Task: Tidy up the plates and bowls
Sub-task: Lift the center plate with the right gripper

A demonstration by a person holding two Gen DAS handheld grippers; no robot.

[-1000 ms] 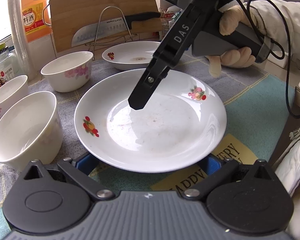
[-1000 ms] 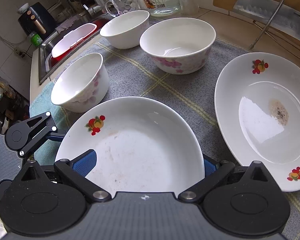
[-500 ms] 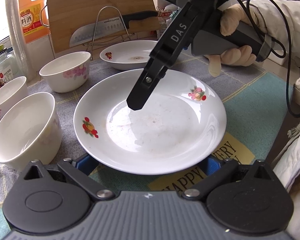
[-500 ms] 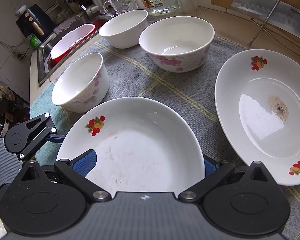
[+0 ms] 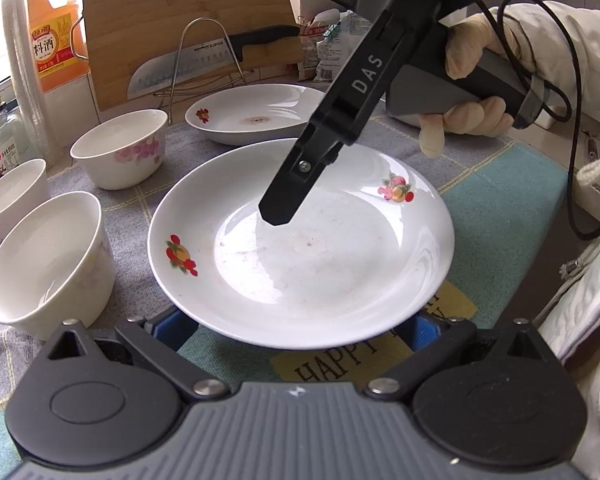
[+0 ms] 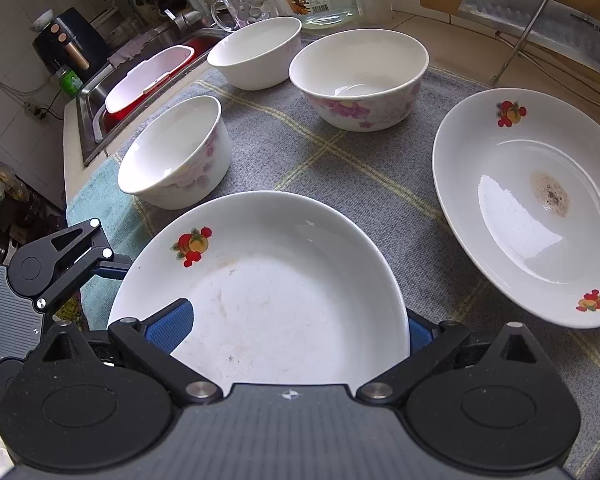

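A: Nearest first. The near plate [image 5: 300,248] sits in front of both tools on the grey cloth [image 6: 340,168]. Left gripper [image 5: 296,332] has its blue pads spread wide either side of the plate's near rim, released, not pinching it.

B: Right gripper [image 6: 298,332]?

A: From its own camera one blue pad lies over the plate's inner face; the other shows at the rim's outer edge. From the left camera its finger hangs above the well. Pinching the rim or just straddling it? Can't tell.

B: Farther out?

A: Closest bowl [image 6: 176,152] just left of the plate, floral bowl [image 6: 360,80] and plain bowl [image 6: 256,52] behind, second plate [image 6: 532,204] on the right with a brown stain. Sink [image 6: 96,100] beyond the bowls.

B: Risks?

A: My guess: glazed rim, one-sided pinch, so the plate could slip or tip on lifting. Swinging left would knock the closest bowl. Stacking onto the second plate carelessly could chip a rim.
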